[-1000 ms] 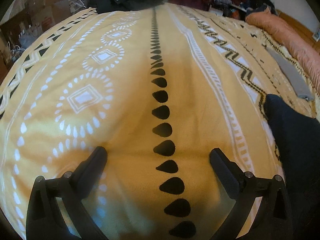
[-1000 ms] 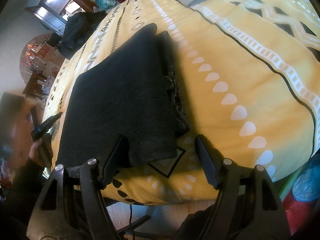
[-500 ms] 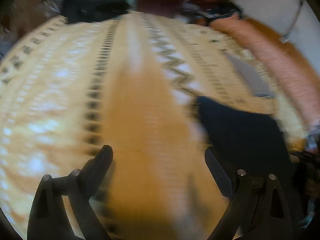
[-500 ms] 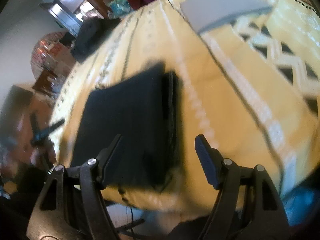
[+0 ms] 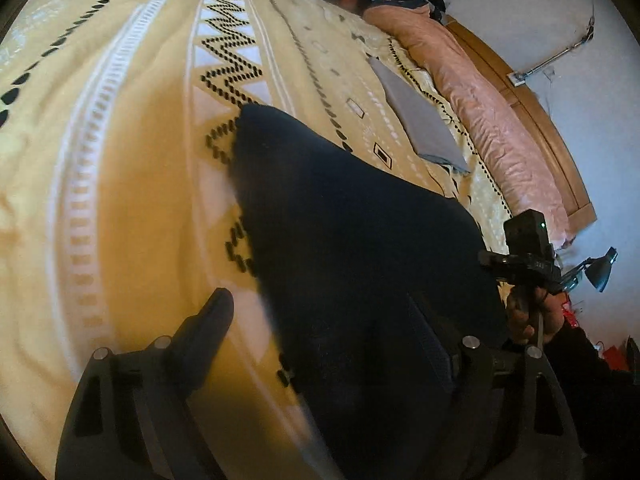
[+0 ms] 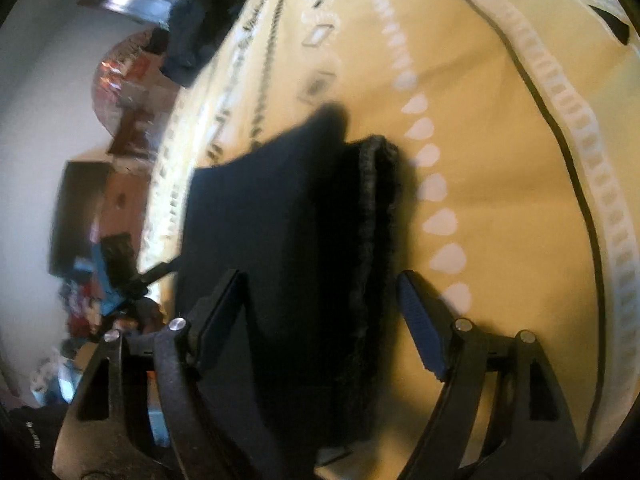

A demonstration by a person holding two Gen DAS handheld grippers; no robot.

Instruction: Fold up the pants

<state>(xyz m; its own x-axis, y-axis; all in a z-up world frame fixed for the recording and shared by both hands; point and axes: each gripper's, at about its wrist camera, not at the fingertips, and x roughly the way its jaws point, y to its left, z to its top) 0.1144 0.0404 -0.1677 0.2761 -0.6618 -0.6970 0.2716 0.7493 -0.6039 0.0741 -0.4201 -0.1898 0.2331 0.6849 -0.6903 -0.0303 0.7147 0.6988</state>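
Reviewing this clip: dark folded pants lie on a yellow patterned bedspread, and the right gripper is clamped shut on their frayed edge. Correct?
Not quite. In the right wrist view the right gripper is open, its fingers straddling the frayed edge of the pants without pressing it. The bedspread is as stated.

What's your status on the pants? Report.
Left gripper and right gripper open, jaws just closing and opening respectively. Dark pants folded on bedspread. Nothing obstructing.

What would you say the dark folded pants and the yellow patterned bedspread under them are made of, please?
The pants look like heavy woven cotton, perhaps denim: matte, nearly black, with a rough frayed edge. The bedspread looks like a soft matte woven or printed cloth, judging by its shallow wrinkles; blur leaves the weave uncertain.
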